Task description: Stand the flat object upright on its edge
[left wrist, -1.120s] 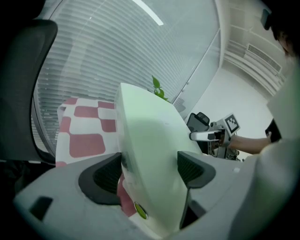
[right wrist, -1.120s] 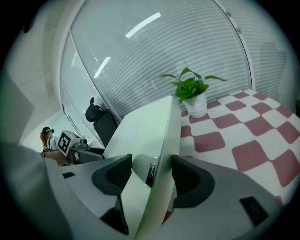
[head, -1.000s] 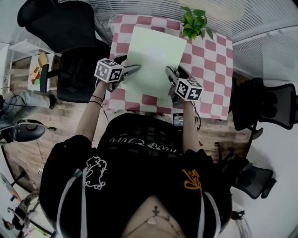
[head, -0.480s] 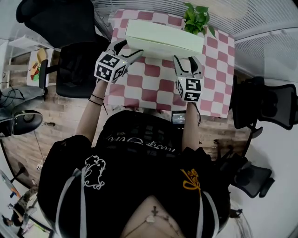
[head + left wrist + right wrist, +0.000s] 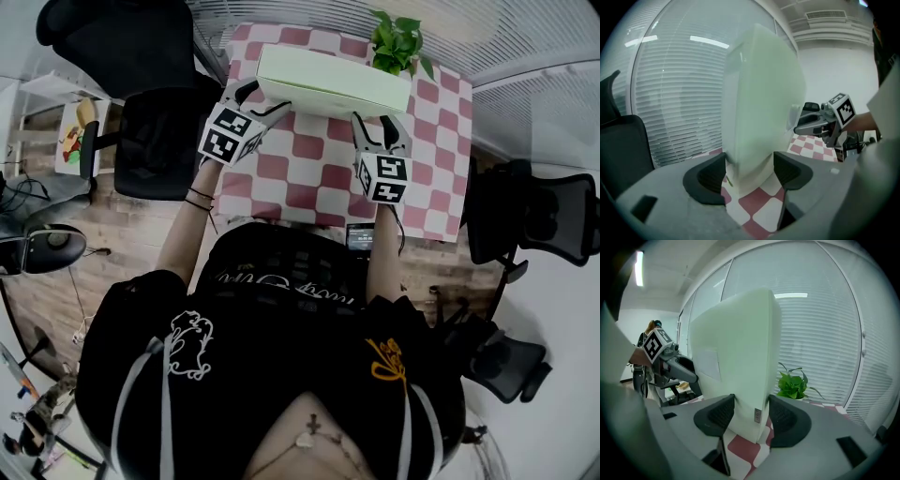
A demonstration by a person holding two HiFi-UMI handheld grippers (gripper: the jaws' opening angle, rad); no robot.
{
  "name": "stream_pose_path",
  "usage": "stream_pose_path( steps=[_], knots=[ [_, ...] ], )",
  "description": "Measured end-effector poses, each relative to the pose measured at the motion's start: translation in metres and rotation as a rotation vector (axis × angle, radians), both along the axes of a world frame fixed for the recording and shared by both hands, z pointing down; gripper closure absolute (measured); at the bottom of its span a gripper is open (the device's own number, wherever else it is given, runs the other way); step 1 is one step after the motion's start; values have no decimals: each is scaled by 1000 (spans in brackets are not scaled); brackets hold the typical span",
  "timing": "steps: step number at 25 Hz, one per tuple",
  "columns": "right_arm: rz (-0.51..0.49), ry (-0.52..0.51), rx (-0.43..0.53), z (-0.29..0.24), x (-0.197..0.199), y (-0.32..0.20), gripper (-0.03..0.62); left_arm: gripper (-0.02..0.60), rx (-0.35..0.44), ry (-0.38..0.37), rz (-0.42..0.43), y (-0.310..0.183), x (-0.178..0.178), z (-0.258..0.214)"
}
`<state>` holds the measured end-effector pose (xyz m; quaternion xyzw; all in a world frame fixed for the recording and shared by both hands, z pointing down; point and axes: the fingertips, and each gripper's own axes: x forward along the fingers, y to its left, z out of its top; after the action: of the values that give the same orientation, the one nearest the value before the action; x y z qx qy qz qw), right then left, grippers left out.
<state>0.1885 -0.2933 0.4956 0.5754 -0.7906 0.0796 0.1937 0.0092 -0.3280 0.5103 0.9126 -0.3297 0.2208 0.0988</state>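
Note:
A pale green flat box (image 5: 333,82) stands upright on its long edge across the far part of the pink-and-white checked table (image 5: 309,178). My left gripper (image 5: 264,99) holds its left end and my right gripper (image 5: 380,127) its right end. In the left gripper view the box (image 5: 759,103) fills the gap of the left gripper (image 5: 750,171), both pads against its faces. In the right gripper view the box (image 5: 736,362) sits likewise in the right gripper (image 5: 752,416). Both grippers' jaws have just been closing with the box between them.
A small potted plant (image 5: 394,42) stands at the far right corner, just behind the box. A dark small device (image 5: 359,239) lies at the table's near edge. Black office chairs stand left (image 5: 159,141) and right (image 5: 525,220) of the table. Window blinds lie behind.
The box lay flat on the table a second ago; it now stands on its long edge farther back. Both grippers moved up and away from me with it.

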Motion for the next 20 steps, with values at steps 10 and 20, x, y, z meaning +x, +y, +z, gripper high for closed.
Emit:
stream_pose_path(
  steps=[10, 20],
  knots=[
    [11, -12, -3, 5, -3, -5, 361, 252, -37, 10, -16, -4, -3, 17],
    [37, -56, 7, 7, -1, -12, 362, 252, -37, 45, -9, -10, -1, 18]
  ],
)
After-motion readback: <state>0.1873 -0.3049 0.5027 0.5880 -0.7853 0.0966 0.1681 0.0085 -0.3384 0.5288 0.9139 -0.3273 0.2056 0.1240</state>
